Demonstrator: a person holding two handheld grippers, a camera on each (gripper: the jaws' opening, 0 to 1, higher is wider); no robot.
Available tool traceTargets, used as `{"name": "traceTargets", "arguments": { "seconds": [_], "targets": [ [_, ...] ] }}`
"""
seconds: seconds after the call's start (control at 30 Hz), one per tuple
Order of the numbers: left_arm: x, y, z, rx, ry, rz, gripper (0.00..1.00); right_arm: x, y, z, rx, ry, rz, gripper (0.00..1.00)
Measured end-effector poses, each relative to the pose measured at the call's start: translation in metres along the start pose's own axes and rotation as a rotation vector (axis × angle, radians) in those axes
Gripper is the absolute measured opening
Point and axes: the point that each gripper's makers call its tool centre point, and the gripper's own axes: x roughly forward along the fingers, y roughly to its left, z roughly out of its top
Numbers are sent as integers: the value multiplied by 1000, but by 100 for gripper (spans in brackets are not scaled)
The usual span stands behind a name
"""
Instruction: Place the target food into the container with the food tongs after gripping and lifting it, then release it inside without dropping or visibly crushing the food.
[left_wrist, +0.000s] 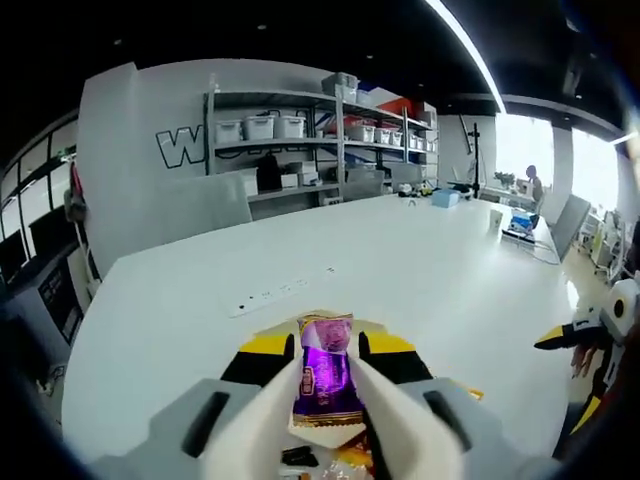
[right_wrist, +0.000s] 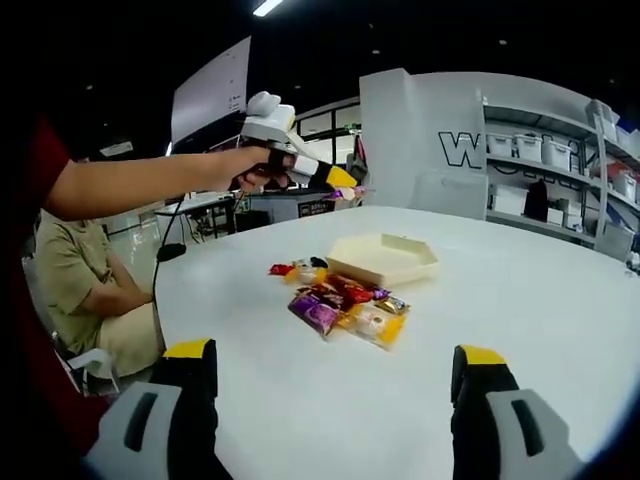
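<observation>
In the left gripper view my left gripper (left_wrist: 327, 346) is shut on white food tongs (left_wrist: 272, 418), whose two arms pinch a purple snack packet (left_wrist: 326, 372) held up off the white table (left_wrist: 420, 270). The right gripper view shows that gripper (right_wrist: 338, 180) raised in a person's hand, high above and behind a cream hexagonal container (right_wrist: 385, 256). A pile of several wrapped snacks (right_wrist: 340, 302) lies just in front of the container. My right gripper (right_wrist: 335, 352) is open and empty, low over the table's near side.
A seated person (right_wrist: 85, 285) is at the table's left edge in the right gripper view. Shelves with white bins (left_wrist: 300, 130) stand behind the table. My right gripper's yellow tip (left_wrist: 560, 336) enters the left gripper view from the right.
</observation>
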Motion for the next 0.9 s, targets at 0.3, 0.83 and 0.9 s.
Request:
{"name": "traceTargets", "arguments": {
  "seconds": [0.3,0.83,0.9],
  "targets": [
    [12,15,10,14,-17,41,27,5,-2,1,6,4,17,96],
    [3,15,6,21,-16,36,27,8,2,1,-1,12,28,96],
    [2,15,4,24,-17,39,27,8,3,2,-3,11,31,95]
  ]
}}
